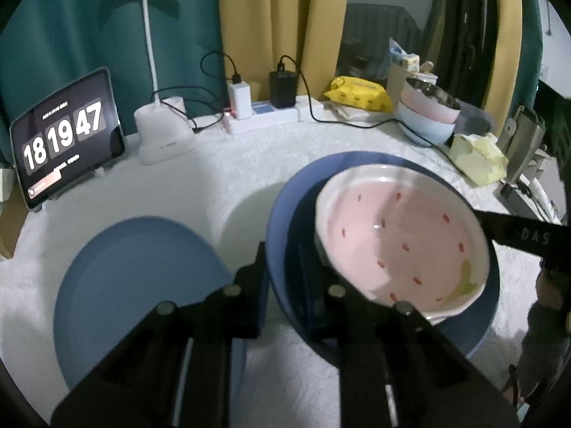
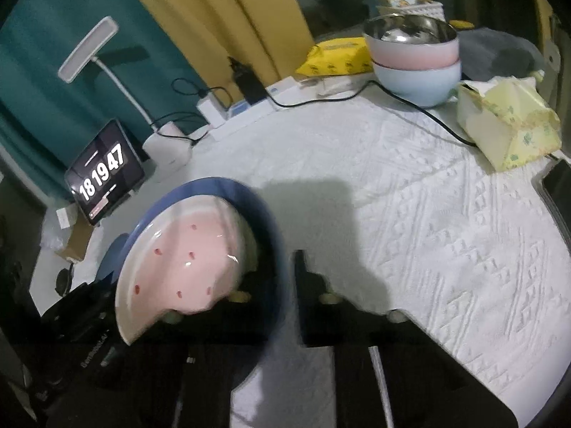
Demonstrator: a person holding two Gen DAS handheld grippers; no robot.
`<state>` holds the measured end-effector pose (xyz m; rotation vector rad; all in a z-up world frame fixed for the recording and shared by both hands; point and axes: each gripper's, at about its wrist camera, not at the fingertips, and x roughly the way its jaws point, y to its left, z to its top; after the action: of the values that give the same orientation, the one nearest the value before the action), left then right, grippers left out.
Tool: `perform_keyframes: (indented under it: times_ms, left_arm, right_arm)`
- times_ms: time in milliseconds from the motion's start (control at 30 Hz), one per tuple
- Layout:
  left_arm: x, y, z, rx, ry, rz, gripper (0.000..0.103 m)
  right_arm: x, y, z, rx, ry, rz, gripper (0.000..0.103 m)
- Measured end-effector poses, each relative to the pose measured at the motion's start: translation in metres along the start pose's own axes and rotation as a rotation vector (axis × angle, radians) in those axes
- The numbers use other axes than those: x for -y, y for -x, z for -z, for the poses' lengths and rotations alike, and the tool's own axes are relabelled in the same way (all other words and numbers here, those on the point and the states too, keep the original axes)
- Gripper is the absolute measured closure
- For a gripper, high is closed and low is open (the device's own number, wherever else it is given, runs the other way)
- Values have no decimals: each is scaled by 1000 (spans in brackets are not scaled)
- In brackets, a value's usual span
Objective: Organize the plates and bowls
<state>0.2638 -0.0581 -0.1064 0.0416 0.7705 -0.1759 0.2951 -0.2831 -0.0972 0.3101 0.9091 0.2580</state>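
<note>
A dark blue plate (image 1: 285,207) carries a pink plate (image 1: 403,235) with red specks; both look lifted off the white tablecloth (image 2: 428,214) and tilted. My left gripper (image 1: 285,267) is shut on the dark blue plate's near rim. In the right wrist view my right gripper (image 2: 282,278) is shut on the opposite rim of that dark blue plate (image 2: 264,214), with the pink plate (image 2: 185,260) to its left. A light blue plate (image 1: 135,285) lies flat on the cloth at the left. A pink bowl stacked in a light blue bowl (image 2: 414,67) stands at the back right.
Along the back edge stand a tablet clock (image 1: 67,135), a white desk lamp (image 1: 160,132), a power strip with chargers (image 1: 264,114) and a yellow packet (image 1: 360,94). A tissue pack (image 2: 506,121) lies at the right. A black cable (image 2: 421,110) crosses the cloth by the bowls.
</note>
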Motion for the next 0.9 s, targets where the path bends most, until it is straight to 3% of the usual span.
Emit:
perform_keyframes:
  times_ms: [500, 900]
  left_arm:
    - [1, 4, 5, -43, 21, 66, 89]
    - [3, 27, 0, 0, 16, 80, 90]
  right_arm:
    - [-3, 16, 6, 21, -11, 39, 97]
    - [-11, 41, 7, 73, -2, 54, 97]
